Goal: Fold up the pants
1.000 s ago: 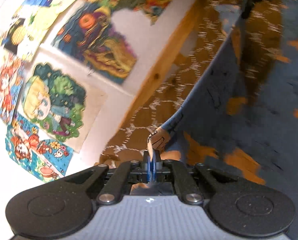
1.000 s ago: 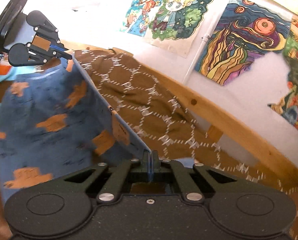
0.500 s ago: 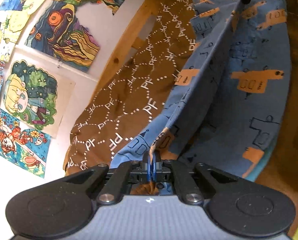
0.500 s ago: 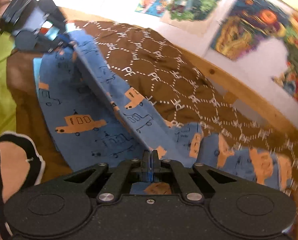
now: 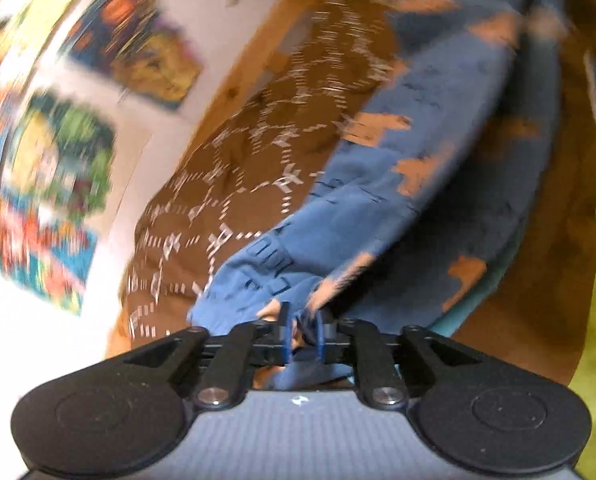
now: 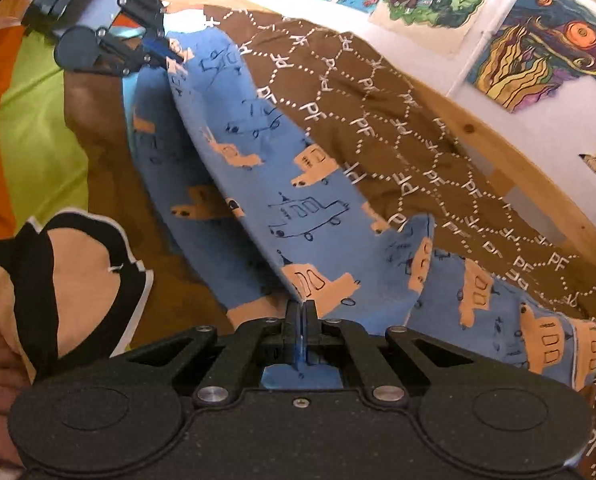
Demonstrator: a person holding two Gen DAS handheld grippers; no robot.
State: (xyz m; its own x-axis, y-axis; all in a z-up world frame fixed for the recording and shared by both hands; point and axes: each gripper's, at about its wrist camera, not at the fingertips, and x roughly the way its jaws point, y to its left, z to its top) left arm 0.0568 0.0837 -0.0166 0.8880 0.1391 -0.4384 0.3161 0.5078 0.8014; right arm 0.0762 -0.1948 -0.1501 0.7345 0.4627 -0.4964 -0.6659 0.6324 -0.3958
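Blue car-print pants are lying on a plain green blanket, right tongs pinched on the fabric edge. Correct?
Not quite: the blanket under the pants is brown with a white PF honeycomb print, not plain green. The right wrist view shows it. The right tongs are indeed pinched on the fabric edge.

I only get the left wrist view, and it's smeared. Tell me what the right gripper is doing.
Observer: The right gripper is shut on an edge of the blue pants.
Operator: Report where the rest of the pants lies.
Observer: One part spreads past that gripper, flat on the brown blanket.
Operator: Now check the cloth between my grippers.
Observer: It runs as a raised fold up to the left gripper, whose fingers are opening with cloth between them.
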